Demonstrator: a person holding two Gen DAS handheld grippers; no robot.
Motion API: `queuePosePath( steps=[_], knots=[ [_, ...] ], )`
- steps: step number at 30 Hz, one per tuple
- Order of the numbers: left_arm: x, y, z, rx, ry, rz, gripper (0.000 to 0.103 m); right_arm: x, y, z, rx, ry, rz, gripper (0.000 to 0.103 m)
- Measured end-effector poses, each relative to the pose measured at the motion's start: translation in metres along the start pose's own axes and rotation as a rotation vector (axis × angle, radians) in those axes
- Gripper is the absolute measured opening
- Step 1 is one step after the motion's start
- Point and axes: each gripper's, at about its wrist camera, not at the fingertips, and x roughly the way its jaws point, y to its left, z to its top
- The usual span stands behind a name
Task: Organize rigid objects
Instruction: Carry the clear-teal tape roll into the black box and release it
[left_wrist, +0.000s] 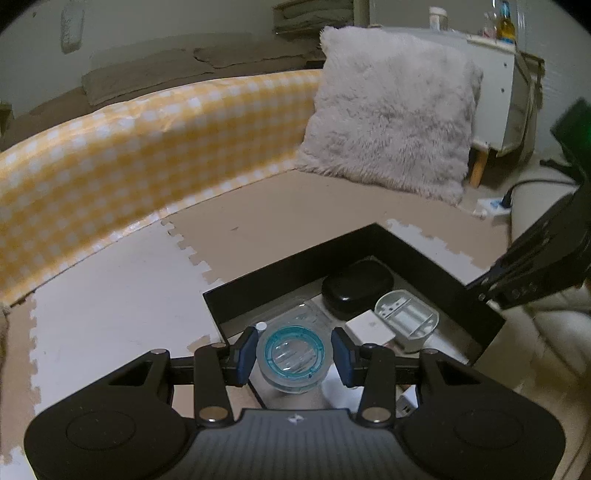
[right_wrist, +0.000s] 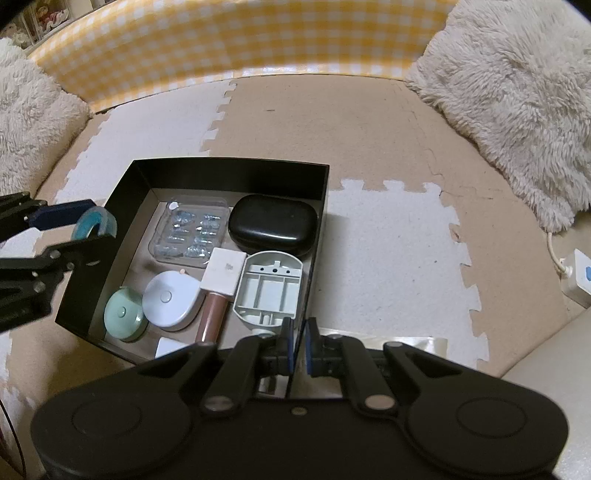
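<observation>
Black box (right_wrist: 229, 173) is already well stocked; left tongs (left_wrist: 293, 352) hold a blue-rimmed cup (left_wrist: 291, 356) over it, unplaced; right tongs (right_wrist: 298, 341) are nearly closed, gripping nothing.

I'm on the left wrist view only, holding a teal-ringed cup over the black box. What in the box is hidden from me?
Observer: A mint-green round case sits beside a white round case in a corner of the black box.
Operator: Any bare floor for it?
Observer: A patch between the mint-green round case and the clear blister pack might fit the teal-ringed cup.
Operator: Right tool?
Observer: The right tool is pinched on the box's wall.
</observation>
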Motion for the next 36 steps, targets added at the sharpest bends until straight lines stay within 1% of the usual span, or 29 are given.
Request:
queuePosePath(
  steps=[2,3,4,5,11,18,21,27,36],
  knots=[
    [0.003,-0.001,-0.002,0.018,0.005,0.021,0.045,0.0,0.0,0.0,0.001,0.0,0.0,0.006],
    [0.004,-0.001,-0.003,0.026,0.004,0.034,0.048,0.0,0.0,0.0,0.001,0.0,0.001,0.006],
    [0.004,-0.001,-0.003,0.034,0.01,0.036,0.06,0.0,0.0,0.0,0.001,0.0,0.0,0.006],
    [0.004,0.001,-0.004,0.037,0.017,0.028,0.067,0.0,0.0,0.0,0.0,0.0,0.0,0.006],
    [0.002,0.002,0.0,0.031,0.048,-0.027,0.067,0.0,0.0,0.0,0.0,0.0,0.0,0.006],
    [0.003,-0.004,-0.001,0.045,0.093,-0.064,0.067,0.0,0.0,0.0,-0.001,0.0,-0.001,0.006],
    [0.004,-0.005,0.0,0.045,0.112,-0.066,0.067,0.0,0.0,0.0,-0.001,0.0,-0.001,0.006],
    [0.002,-0.006,0.003,0.03,0.119,-0.069,0.067,0.0,0.0,0.0,0.001,0.0,0.0,0.006],
    [-0.016,-0.006,0.004,-0.018,0.121,-0.028,0.08,-0.004,0.0,0.0,0.01,-0.006,0.0,0.006]
  ],
)
